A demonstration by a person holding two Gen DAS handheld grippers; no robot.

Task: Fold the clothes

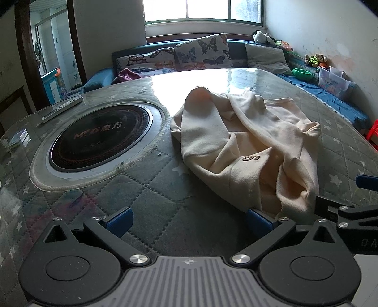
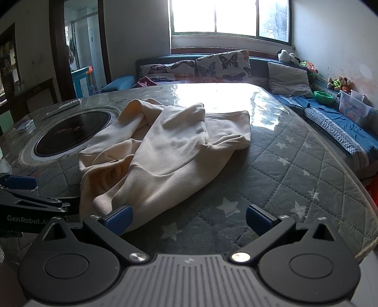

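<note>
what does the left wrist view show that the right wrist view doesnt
Only the left wrist view: the number 5 printed on the cream garment, and the whole round cooktop, which the garment partly hides in the other view.

Only the right wrist view: the "GenRobot" lettering on the left hand-held gripper.

Both: the crumpled garment on the quilted table, butterfly cushions, the window, and both hand-held grippers open, holding nothing.
</note>
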